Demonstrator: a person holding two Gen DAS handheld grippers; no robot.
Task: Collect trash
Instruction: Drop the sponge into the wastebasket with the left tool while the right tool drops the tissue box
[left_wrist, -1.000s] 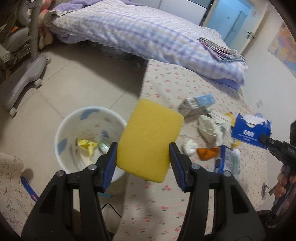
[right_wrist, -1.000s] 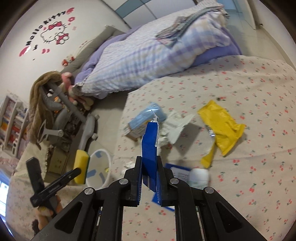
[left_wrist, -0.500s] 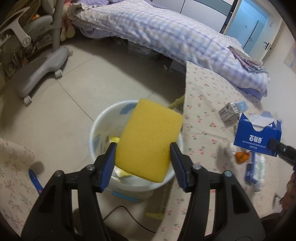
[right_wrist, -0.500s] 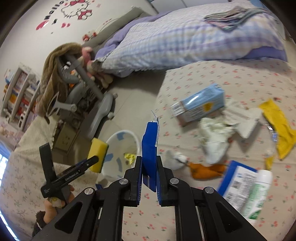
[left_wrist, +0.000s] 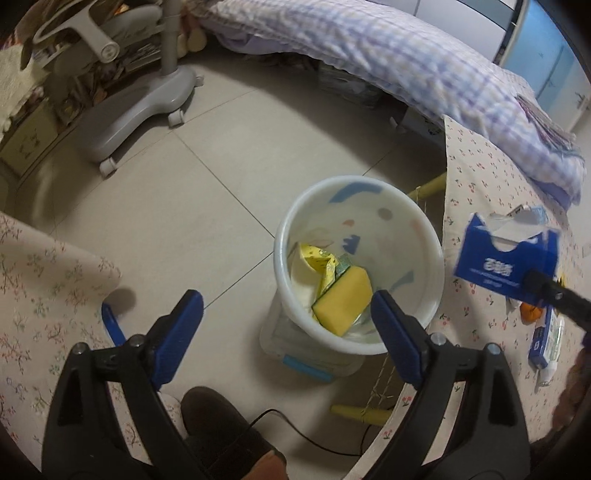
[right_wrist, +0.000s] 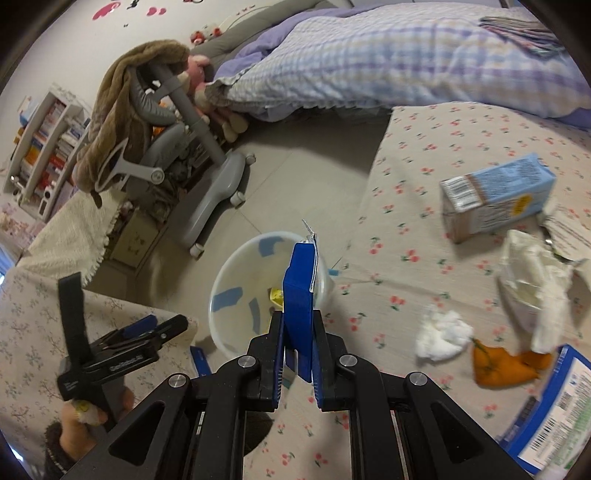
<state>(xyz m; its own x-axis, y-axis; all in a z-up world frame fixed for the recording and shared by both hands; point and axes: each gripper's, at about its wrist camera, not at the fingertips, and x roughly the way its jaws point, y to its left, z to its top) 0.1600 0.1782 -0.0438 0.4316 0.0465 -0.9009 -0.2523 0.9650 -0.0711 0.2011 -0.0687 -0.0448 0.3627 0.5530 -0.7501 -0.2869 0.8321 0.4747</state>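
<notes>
— What is the left gripper (left_wrist: 286, 315) doing?

— Its blue pads are standing wide apart with nothing between them, and it is hanging over the floor beside the white trash bin (left_wrist: 436, 258). The yellow sponge (left_wrist: 341, 304) is lying inside the bin, leaning against a crumpled yellow wrapper (left_wrist: 319, 264) at about its 10 o'clock.

— And the right gripper (right_wrist: 298, 363)?

— It is pinching a blue tissue box (right_wrist: 299, 291) edge-on, jaws pressed against both flat faces. In the left wrist view the same box is hovering at 3 o'clock from the bin, above the edge of the table (left_wrist: 480, 206) (the one under the cherry-print cloth).

— What is lying farther out?

— On the table, at 2 o'clock from the right gripper, a light-blue carton (right_wrist: 498, 192) is lying on its side. At 3 o'clock a white tissue wad (right_wrist: 441, 338) is sitting just beside an orange peel (right_wrist: 502, 365), with crumpled white paper (right_wrist: 535, 291) above them. A grey chair base (left_wrist: 144, 103) is standing on the floor at 10 o'clock from the bin.
</notes>
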